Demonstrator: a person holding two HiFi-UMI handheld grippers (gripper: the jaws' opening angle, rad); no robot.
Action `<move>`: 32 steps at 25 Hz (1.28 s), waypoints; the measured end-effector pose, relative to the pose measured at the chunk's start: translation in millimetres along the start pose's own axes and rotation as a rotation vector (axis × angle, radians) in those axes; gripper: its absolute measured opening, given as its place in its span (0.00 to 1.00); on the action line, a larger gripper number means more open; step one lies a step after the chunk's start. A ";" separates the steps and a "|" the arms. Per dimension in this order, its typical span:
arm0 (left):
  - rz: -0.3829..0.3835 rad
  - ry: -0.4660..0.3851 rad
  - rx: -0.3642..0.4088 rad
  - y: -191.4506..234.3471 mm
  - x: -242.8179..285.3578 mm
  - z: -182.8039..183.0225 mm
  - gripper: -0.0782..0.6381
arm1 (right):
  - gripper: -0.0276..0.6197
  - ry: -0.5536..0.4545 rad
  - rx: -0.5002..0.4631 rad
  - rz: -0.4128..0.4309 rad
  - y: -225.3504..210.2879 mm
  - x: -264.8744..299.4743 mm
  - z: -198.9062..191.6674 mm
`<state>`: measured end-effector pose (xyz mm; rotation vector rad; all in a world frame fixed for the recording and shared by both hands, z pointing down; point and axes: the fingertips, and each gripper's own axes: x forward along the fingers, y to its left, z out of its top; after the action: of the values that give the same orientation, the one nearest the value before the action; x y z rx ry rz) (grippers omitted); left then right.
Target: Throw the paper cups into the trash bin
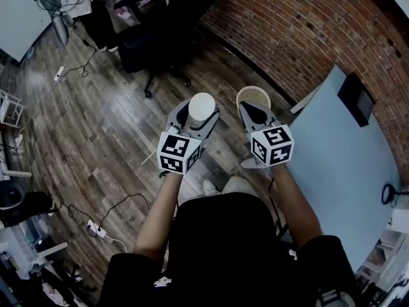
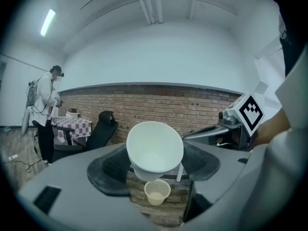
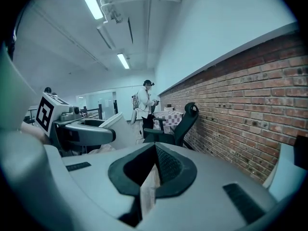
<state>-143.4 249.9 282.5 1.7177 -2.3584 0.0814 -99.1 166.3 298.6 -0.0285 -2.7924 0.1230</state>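
A white paper cup point(image 1: 202, 107) sits between the jaws of my left gripper point(image 1: 199, 117), which is shut on its sides. In the left gripper view the cup point(image 2: 155, 150) tilts with its open mouth toward the camera, and nothing shows inside it. A beige mesh trash bin point(image 1: 254, 96) stands on the wooden floor, partly hidden under my right gripper point(image 1: 254, 109). The bin point(image 2: 157, 192) also shows small, below the cup. My right gripper point(image 3: 155, 150) has its jaws meeting at the tips with nothing between them.
A black office chair point(image 1: 156, 50) stands ahead on the left. A brick wall point(image 1: 300, 24) runs along the right, with a light blue table point(image 1: 339, 171) beside it. Cables and a power strip point(image 1: 96, 228) lie on the floor. A person point(image 2: 45, 119) stands by a checkered table point(image 2: 72, 126).
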 end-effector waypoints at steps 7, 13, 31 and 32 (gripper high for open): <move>0.001 0.016 -0.021 4.6 1.1 -10.9 0.57 | 0.04 0.000 -0.005 0.015 1.6 7.1 9.0; -0.008 0.022 -0.026 12.8 15.5 -11.8 0.57 | 0.04 0.005 0.000 0.019 -8.7 23.1 9.7; -0.040 0.041 -0.018 64.3 100.4 7.5 0.57 | 0.04 -0.004 0.048 0.062 -66.1 105.0 34.0; -0.040 0.044 -0.018 68.9 104.6 7.9 0.57 | 0.04 -0.004 0.052 0.063 -69.3 110.8 35.5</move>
<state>-240.1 172.6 302.7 1.7360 -2.2856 0.0906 -215.6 98.2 308.9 -0.1032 -2.7919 0.2108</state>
